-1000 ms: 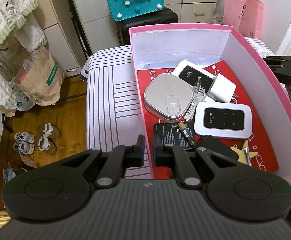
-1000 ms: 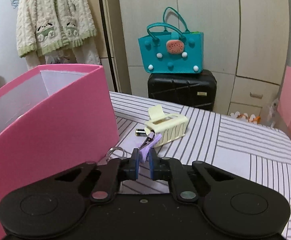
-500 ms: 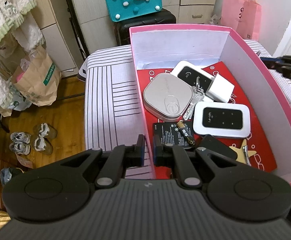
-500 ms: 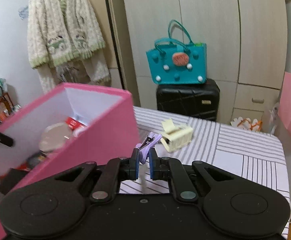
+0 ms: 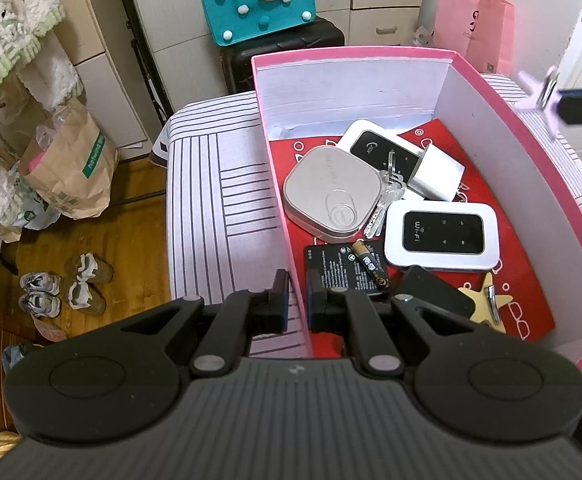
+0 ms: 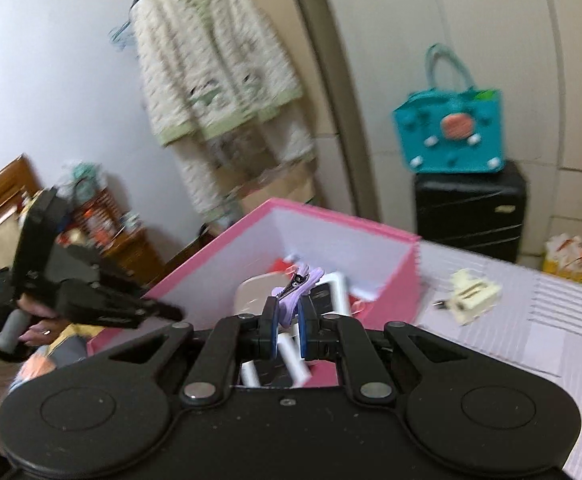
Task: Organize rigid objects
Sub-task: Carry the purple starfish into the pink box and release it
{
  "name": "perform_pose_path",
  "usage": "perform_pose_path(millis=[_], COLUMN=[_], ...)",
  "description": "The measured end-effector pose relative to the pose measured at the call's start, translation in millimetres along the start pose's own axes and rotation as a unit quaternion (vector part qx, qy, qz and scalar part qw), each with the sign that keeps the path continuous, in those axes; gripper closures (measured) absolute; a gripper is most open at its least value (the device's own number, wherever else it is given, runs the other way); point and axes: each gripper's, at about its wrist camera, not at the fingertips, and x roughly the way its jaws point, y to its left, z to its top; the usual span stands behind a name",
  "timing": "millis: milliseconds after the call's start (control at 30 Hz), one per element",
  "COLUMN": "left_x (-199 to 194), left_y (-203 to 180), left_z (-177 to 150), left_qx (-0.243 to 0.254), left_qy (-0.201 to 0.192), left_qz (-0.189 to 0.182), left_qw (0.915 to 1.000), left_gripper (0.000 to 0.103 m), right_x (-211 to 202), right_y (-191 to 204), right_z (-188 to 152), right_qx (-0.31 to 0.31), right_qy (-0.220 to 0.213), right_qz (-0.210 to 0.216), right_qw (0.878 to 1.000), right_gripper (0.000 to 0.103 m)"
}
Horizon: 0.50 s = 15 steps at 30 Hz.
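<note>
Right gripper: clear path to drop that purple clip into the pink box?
Probably yes. The right gripper is shut on the purple clip and sits above the open-topped pink box, near its rim. The left gripper pinches the opposite wall, leaving the middle free.

Both wrist views look down, close, sharing the pink box (image 5: 531,152).

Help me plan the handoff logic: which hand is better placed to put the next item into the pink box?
Right. The right gripper is shut on the purple hair clip and sits above the pink box, so likely only a release is needed. The left gripper is clamped on the box's near wall, steadying it.
</note>
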Motion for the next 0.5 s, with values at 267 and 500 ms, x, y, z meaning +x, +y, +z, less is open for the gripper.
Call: perform_pose_path(millis=[267,500], left_x=[0.0,-0.6], left_y=[2.3,5.0], left_z=[-1.2,-2.1], left_qx=[-0.003,-0.004], left_qy=[-0.004,-0.008], left_qz=[-0.005,-0.011], left_qw=[1.0,0.9999], left_gripper=[0.095,0.095], right_x=[59.4,107.5], right_y=[39.0,53.2], right_z=[5.5,1.2], right_qx=[-0.044,-0.078], right_qy=[0.089,0.15], right_qz=[0.053,0.031], right_qw=[0.994,0.985], right_gripper=[0.091,0.09])
